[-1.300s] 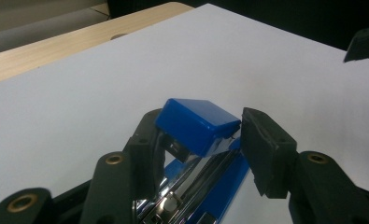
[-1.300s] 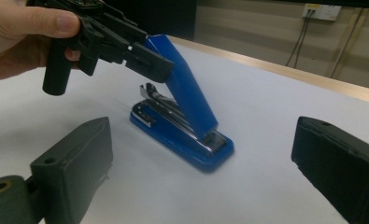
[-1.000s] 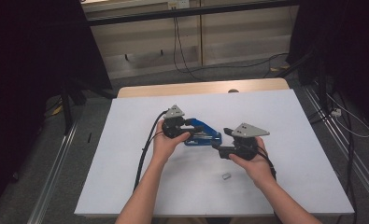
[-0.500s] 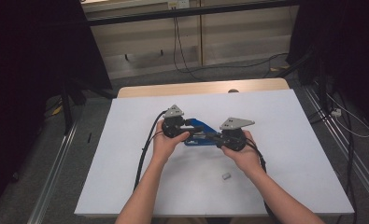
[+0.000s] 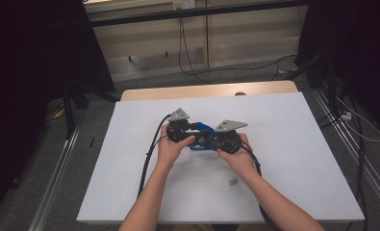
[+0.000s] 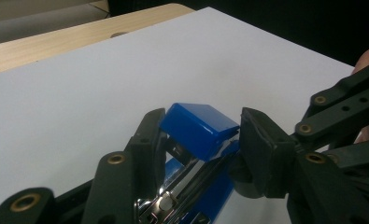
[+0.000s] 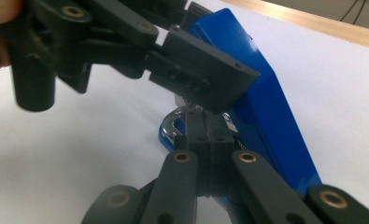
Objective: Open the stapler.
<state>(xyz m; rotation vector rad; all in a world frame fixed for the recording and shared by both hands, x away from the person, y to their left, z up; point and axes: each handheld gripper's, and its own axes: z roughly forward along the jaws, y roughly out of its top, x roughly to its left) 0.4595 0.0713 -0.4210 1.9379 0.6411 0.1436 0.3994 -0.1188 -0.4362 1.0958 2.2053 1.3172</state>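
White paper covers the tabletop (image 5: 293,144), where a blue stapler (image 6: 198,128) sits mid-sheet. One gripper, the left gripper (image 6: 201,140), holds the stapler's raised top between its fingers; the right gripper (image 7: 209,140) has just closed, fingers together against the metal inside.

A blue stapler (image 6: 198,126) with silver metal lies on a white sheet (image 5: 284,125) over a tan table (image 5: 202,90).

One blue stapler (image 5: 203,136) (open), one small grey piece (image 5: 233,181)

Wooden table (image 5: 144,94), white sheet (image 5: 284,144) over it, small grey piece (image 5: 233,182) (loose).
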